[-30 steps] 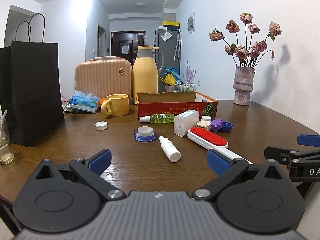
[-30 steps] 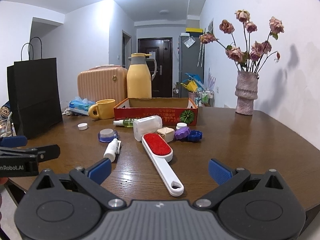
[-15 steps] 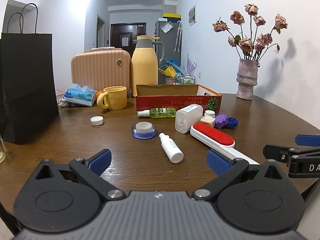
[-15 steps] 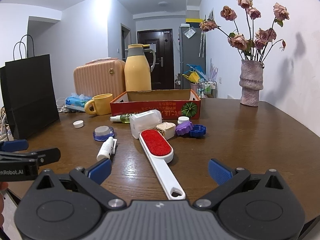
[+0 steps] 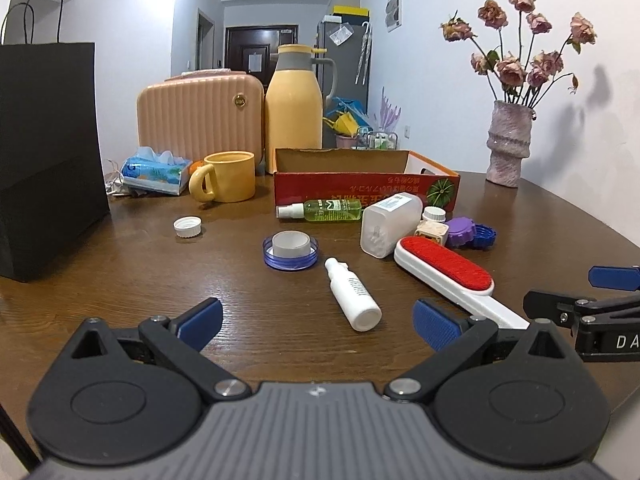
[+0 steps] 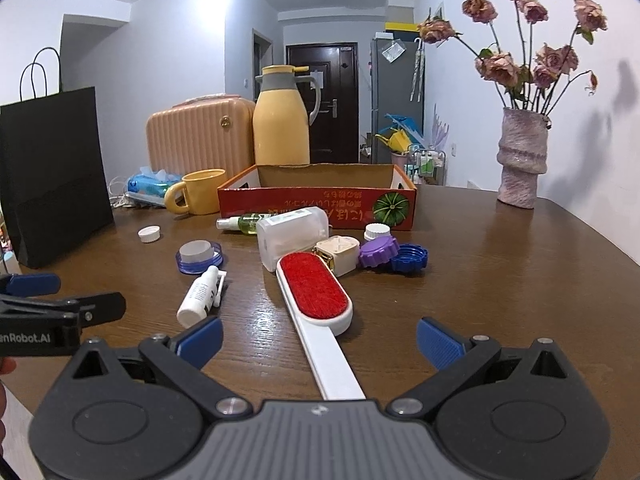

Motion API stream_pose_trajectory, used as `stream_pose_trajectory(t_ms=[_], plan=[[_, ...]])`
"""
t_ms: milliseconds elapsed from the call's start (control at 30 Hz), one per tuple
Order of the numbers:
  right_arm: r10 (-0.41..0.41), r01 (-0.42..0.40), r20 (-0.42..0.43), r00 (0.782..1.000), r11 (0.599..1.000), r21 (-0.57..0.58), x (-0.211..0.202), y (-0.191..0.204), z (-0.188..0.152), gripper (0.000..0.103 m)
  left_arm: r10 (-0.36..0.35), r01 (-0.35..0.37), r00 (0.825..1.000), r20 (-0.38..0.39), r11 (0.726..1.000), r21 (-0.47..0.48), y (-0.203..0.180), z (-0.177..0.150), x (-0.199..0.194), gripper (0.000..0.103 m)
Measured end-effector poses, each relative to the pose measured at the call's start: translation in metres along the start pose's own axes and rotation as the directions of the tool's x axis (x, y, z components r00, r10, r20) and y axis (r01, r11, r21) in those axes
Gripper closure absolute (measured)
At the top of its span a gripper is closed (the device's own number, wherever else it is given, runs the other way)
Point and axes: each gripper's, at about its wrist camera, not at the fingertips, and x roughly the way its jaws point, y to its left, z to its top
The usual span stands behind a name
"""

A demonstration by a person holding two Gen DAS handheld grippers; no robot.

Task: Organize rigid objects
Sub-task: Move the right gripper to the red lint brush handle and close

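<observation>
A red cardboard box (image 5: 366, 190) (image 6: 318, 204) sits open at the table's middle back. In front of it lie a green spray bottle (image 5: 322, 211), a white plastic case (image 6: 294, 234), a red-and-white lint brush (image 6: 314, 294) (image 5: 444, 270), a small white bottle (image 5: 354, 300) (image 6: 200, 298), a blue lid with a white cap inside (image 5: 290, 248), purple and blue caps (image 6: 394, 256), and a white cap (image 5: 187, 227). My left gripper (image 5: 318, 322) is open just short of the small white bottle. My right gripper (image 6: 320, 340) is open, with the brush handle running between its fingers.
A black paper bag (image 5: 48, 152) stands at the left. A yellow mug (image 5: 228, 176), tissue pack (image 5: 154, 170), peach case (image 5: 200, 112) and yellow jug (image 5: 294, 106) line the back. A vase of dried roses (image 5: 508, 144) stands at the far right.
Both grippers have moved forward over the table toward the objects. The lint brush handle now lies between the right gripper's fingers. No object has moved.
</observation>
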Motion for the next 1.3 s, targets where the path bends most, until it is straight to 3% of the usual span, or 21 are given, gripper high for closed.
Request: stream_pose_trajectory(t_ms=[267,567,733,967,1100,1300], plan=[[0.013,-0.014,-0.049,0.999,1.0,-0.023,0.035,-0.003,0.009,0.002,0.008,-0.009,0.999,-0.039,1.0,-0.015,0.004,0.006,0.027,0.0],[0.046,-0.053,-0.126,0.991,0.997,-0.055,0.078,-0.005,0.02,0.012,0.021,-0.024,0.997,-0.079,0.999,-0.032,0.009,0.011,0.054,0.0],[0.068,-0.081,-0.181,0.981,0.995,-0.064,0.103,-0.006,0.026,0.026,0.023,-0.027,0.994,-0.103,0.999,-0.039,0.011,0.012,0.065,0.0],[0.102,-0.119,-0.25,0.963,0.991,-0.055,0.13,-0.007,0.032,0.034,0.028,-0.034,0.992,-0.123,0.998,-0.049,0.011,0.012,0.073,0.0],[0.096,-0.118,-0.272,0.957,0.991,-0.065,0.139,-0.006,0.031,0.046,0.028,-0.035,0.991,-0.13,0.998,-0.05,0.01,0.012,0.075,0.0],[0.122,-0.14,-0.254,0.96,0.988,-0.056,0.139,-0.008,0.027,0.048,0.028,-0.035,0.99,-0.135,0.998,-0.052,0.009,0.013,0.076,0.0]])
